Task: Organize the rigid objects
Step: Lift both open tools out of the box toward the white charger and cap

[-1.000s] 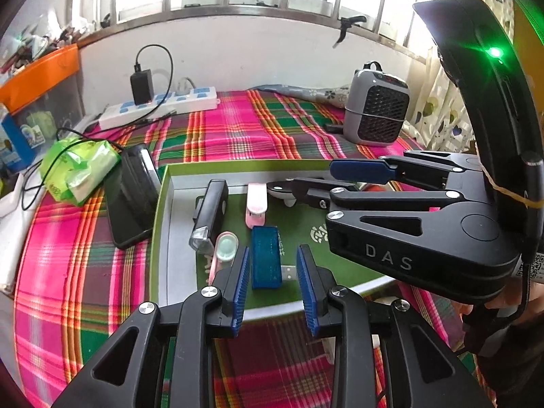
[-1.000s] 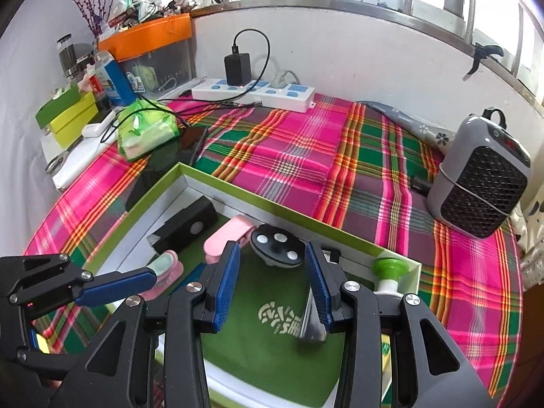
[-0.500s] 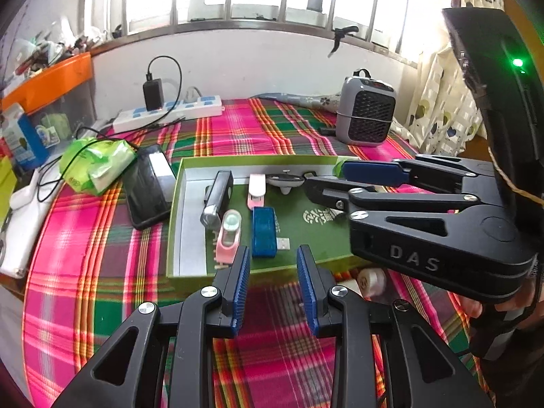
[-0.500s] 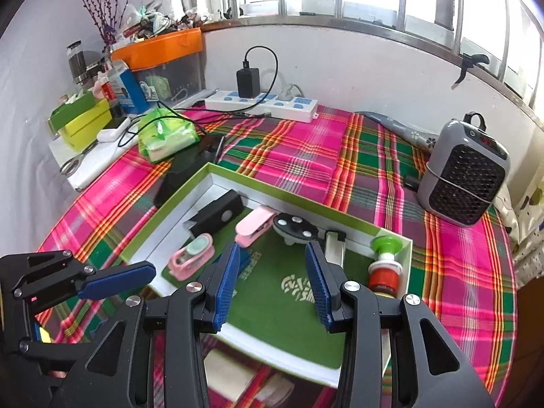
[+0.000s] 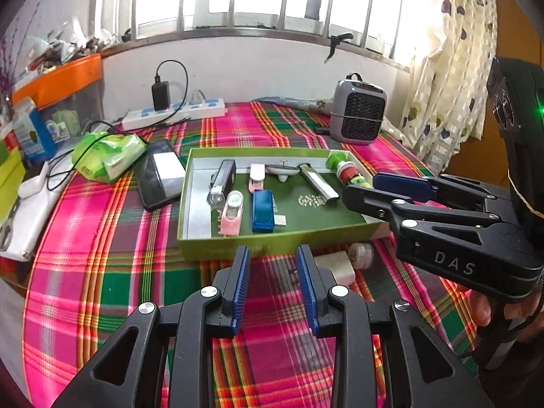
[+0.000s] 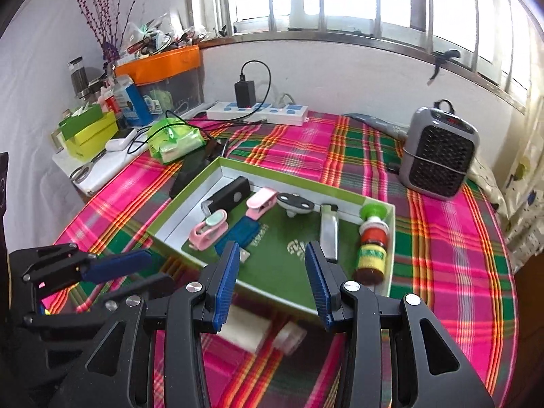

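Left gripper [image 5: 273, 268]: lower centre of left view, jaws apart, nothing betw. pads; over plaid cloth [image 5: 102, 272], short of tray.
Right gripper [image 6: 270, 272]: lower centre of right view, jaws apart, empty; also seen at right edge of left view.
Tray [image 5: 238, 243]: green box lid, mid-frame; holds most items already.
In tray, left part: black block [image 5: 222, 178], pink clip [image 5: 232, 214], blue case [image 5: 262, 209], pink clip no. 2 [image 5: 256, 175].
In tray, right part: silver lighter [image 6: 329, 231] lying flat; bottle w/ green cap [image 6: 372, 238] on its side at right wall.
Still outside: white block [image 5: 335, 265] + small white jar [image 5: 361, 253], on cloth just beside tray's near wall, lower right of centre in left view; blurred in right view.
Handling, white block: prob. light, stiff, smooth plastic; take across narrow sides, jaws seem wide enough.
Handling, jar: prob. light, round, apt to roll or slip; grip across body, not lid edge. Fragile or not: can't tell.
Risk: block + jar lie touching or nearly so; nudging one may shove the other.
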### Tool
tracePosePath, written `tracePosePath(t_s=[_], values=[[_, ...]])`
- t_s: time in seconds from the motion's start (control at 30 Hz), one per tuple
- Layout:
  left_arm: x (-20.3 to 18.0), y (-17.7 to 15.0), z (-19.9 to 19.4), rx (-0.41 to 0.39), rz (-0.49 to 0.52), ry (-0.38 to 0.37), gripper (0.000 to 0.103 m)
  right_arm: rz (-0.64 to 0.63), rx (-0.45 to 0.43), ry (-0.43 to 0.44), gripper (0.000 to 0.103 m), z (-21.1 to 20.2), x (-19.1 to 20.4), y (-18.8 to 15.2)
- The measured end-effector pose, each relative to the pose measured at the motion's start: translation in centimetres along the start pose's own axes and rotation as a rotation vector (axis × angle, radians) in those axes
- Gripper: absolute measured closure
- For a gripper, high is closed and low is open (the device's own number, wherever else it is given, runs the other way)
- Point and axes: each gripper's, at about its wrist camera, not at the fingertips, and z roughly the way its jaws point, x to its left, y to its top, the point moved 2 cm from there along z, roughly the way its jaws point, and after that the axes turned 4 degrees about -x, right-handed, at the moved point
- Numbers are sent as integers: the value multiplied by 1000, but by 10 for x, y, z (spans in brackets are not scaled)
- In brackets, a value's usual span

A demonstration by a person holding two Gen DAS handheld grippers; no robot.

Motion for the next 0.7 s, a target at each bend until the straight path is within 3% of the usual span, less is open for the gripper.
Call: tracePosePath(t_s=[0.53, 0.7], values=[[-3, -23, -4, 25, -15, -67, 72, 106, -5, -84, 61, -23, -20, -40], [-2, -28, -2, 37, -23, -76, 72, 129, 11, -98, 53, -23, -26, -53]])
